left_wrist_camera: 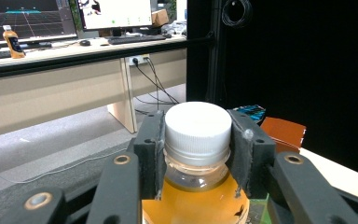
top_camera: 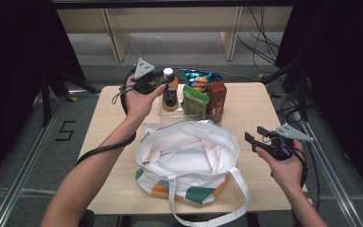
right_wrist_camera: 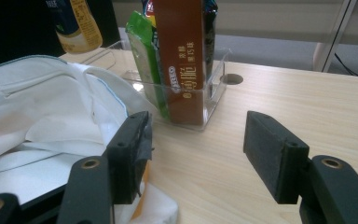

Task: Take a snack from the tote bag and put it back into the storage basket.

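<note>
At upper centre-left of the high view, the left gripper clamps one orange bottle by its neck in the clear tray. Three snack packs follow. One white bag lies centre; the right gripper gapes empty, right.

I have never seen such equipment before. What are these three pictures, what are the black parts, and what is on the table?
A person sits at a wooden table and holds a hand tool with two black jaws, a pair of tongs, in each hand. One camera looks down from above; the other two ride on the tongs and look along their jaws.

The left tongs are closed on the neck of a bottle of orange drink, just under its white cap. The right tongs are open and hold nothing.

On the table stands a clear box with a brown carton, a green packet and a blue bag of crisps. In front lies an open white cloth bag.
</note>
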A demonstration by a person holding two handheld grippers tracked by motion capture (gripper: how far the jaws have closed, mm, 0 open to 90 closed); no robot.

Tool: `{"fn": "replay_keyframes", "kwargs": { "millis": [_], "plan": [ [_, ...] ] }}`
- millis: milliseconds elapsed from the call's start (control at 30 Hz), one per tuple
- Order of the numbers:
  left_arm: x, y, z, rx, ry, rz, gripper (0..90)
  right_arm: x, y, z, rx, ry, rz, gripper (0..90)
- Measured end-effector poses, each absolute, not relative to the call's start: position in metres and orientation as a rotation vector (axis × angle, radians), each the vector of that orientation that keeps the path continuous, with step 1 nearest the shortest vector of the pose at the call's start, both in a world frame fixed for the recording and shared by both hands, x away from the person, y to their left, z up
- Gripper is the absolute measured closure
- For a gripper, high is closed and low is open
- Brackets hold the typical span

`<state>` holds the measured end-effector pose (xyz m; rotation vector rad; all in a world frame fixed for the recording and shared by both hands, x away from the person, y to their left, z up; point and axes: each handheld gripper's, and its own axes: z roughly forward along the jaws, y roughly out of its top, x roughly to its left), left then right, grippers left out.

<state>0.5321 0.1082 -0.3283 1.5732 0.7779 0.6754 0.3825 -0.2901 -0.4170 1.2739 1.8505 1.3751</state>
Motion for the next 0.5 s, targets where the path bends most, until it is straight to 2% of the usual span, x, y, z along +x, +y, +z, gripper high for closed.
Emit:
{"fn": "replay_keyframes", "kwargs": {
  "millis": [500],
  "plan": [
    [0.5358, 0.1126, -0.3344, 1.573, 0.794, 0.683, 58.6, 0.3856, -0.2920, -0.4185, 1.219, 1.833, 1.379, 41.7]
  ]
}}
